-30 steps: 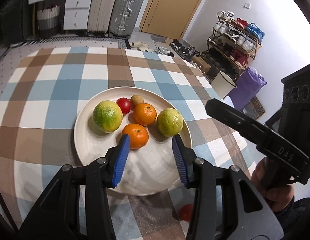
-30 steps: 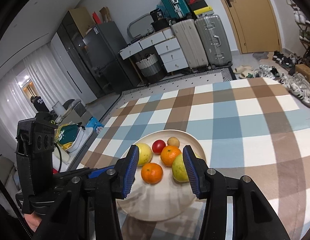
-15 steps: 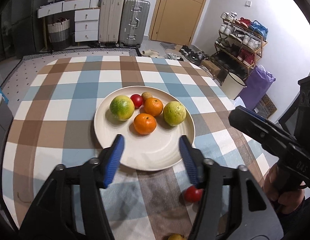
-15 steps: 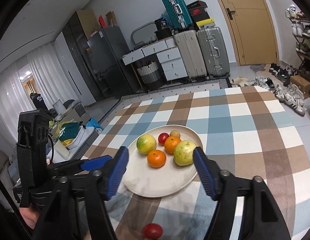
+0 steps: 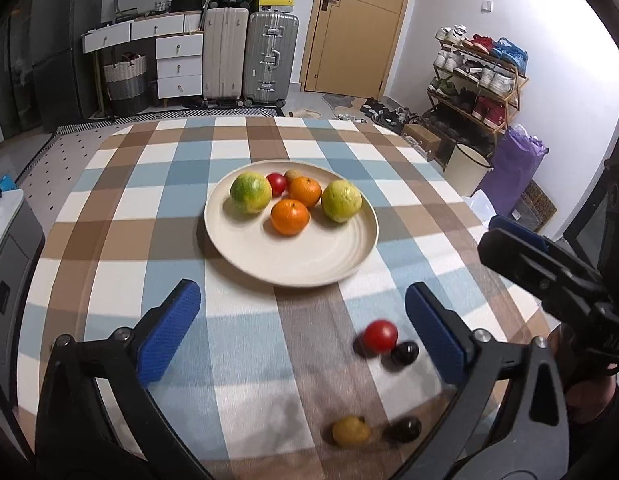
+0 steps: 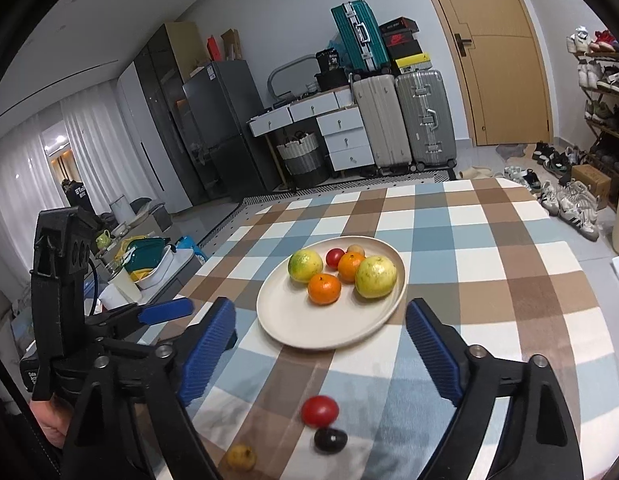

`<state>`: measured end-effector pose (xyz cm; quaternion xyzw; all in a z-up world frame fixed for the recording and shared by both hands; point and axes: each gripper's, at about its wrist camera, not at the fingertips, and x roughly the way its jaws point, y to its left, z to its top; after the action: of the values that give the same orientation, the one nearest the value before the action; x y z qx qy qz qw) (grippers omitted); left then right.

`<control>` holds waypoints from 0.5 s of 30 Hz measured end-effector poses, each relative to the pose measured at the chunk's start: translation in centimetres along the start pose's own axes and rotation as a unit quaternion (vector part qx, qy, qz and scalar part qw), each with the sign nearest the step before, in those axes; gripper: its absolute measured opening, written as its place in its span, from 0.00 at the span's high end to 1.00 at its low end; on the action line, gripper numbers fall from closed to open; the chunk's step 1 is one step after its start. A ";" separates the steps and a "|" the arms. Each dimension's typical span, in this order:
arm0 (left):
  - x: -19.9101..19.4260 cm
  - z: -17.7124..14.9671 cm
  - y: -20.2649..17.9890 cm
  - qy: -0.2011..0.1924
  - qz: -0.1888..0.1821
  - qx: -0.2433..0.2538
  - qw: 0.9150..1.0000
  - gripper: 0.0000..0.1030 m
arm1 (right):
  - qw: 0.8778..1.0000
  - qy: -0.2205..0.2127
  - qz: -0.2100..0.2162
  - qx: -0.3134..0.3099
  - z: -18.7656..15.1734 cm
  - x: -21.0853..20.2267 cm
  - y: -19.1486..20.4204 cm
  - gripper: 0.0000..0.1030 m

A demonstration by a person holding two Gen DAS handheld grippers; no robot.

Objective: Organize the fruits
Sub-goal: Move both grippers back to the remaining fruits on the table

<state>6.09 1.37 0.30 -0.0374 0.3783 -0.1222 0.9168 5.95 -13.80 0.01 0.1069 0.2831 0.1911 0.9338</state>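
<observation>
A cream plate on the checked tablecloth holds two green-yellow citrus fruits, two oranges, a red tomato and a small brown fruit. Loose on the cloth nearer me lie a red tomato, two dark fruits and a small yellow fruit. My left gripper is open and empty above the cloth in front of the plate. My right gripper is open and empty, above the loose fruits.
The table stands in a room with suitcases, drawers, a door and a shoe rack behind it. A white bin stands at the right of the table. The right gripper's body shows at the right edge.
Both grippers have pulled back from the plate toward the near table edge and opened wider. The loose tomato, dark fruits and yellow fruit have come into view.
</observation>
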 end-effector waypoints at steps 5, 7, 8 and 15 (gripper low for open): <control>-0.8 -2.1 -0.1 0.003 0.007 -0.005 1.000 0.01 | 1.000 0.004 -0.009 0.006 -1.3 -1.2 0.0 0.12; -1.0 -3.0 -0.1 0.005 0.011 -0.007 1.000 0.01 | 1.000 0.003 -0.012 0.006 -1.8 -1.8 0.1 0.12; -1.2 -3.6 -0.1 0.006 0.011 -0.008 1.000 0.01 | 1.000 0.003 -0.013 0.006 -2.1 -2.1 0.2 0.12; -1.0 -6.1 0.0 0.020 0.009 -0.004 1.000 0.01 | 1.000 0.006 -0.022 0.008 -4.2 -3.4 0.4 0.12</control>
<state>1.11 1.72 -3.40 -0.0357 0.3971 -0.1130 0.9101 0.82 -14.48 -1.68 0.1065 0.2926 0.1690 0.9351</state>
